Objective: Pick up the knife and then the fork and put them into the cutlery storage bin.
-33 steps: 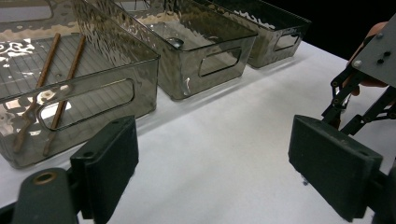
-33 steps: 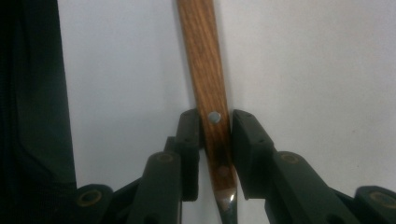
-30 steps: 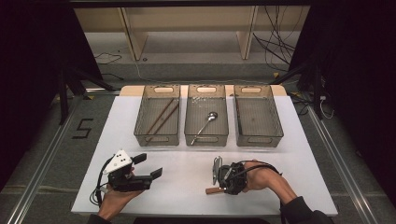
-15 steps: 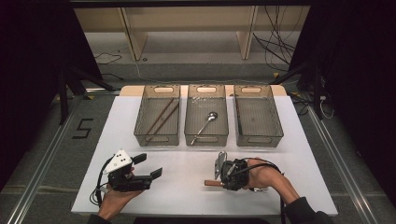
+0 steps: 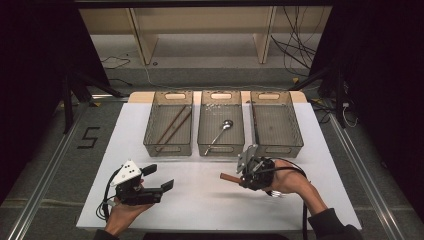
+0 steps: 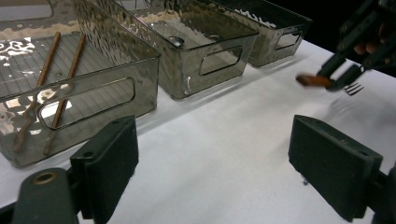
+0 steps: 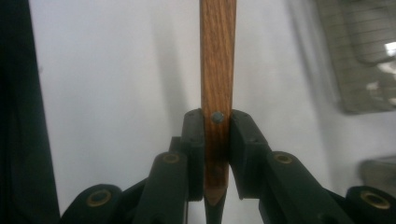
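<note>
Near the table's front edge, at about five o'clock from its middle, the fork sits clamped in the right gripper. Its brown wooden handle pokes out toward nine o'clock, and its metal tines show behind the hand at four o'clock. In the right gripper view the handle runs straight up between the two pads, which press on it from both sides; a small rivet marks the wood where the pads meet it. From the left gripper view the fork seems to hang just above the white table, not resting on it.

By my judgement the step in hand is the carry: the fork is picked up and has yet to go into a bin. The left bin holds two brown sticks, and the middle bin holds a spoon. That leaves the right bin, at twelve o'clock from the gripper, as the likely home. The next move calls for lifting the fork over its near wall and turning the fork to lie along the bin.

The left gripper rests at seven o'clock with its jaws wide apart, holding nothing.
</note>
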Available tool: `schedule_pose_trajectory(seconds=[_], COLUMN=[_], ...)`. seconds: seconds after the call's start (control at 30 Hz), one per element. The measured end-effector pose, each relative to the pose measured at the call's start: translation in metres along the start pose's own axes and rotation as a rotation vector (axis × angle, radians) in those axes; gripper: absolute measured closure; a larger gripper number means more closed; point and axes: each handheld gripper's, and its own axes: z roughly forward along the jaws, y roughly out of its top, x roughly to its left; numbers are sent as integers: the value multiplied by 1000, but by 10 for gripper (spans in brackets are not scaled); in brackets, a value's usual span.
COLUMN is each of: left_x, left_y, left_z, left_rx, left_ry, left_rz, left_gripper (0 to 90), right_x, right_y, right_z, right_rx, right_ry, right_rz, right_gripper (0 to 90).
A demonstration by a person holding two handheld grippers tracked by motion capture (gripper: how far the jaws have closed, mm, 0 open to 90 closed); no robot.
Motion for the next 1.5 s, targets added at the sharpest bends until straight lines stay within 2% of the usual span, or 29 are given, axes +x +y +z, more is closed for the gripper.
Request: schedule_pose_trajectory(seconds=[0.1,0.13,0.47,0.6,0.83,1.03,1.23,1.5], left_x=[0,0,1,1,1,1,2,2], left_y=[0,0,0,0,0,0,0,0], left_z=[0,0,-1,-1,-2,-2,-2,-3], left_rx=[-1,-1,-10,-9,-9,-13,-19,-24], left_ry=[1,1,4,4,3,3,4,5], left_rz=[1,1,6,7,5,6,4,4], left_gripper=[157,157,157,157,157,157,157,157], right_x=[-11,-16,-49,-59,-78,-94,-109,-121], right_y=[-2,-3,-17,-21,-24,-25,-25,-24], right_z=[-12,-16,-44,-57,-75,-84,-92,-96], right_rx=[-72,-95,-290,-381,-477,-529,-555,-573], right_ry=[-19,-22,-75,-82,-139,-176,-200,-235], right_rz=[81,127,382,441,543,621,686,732], right_gripper=[774,774,773,773,773,772,772,772])
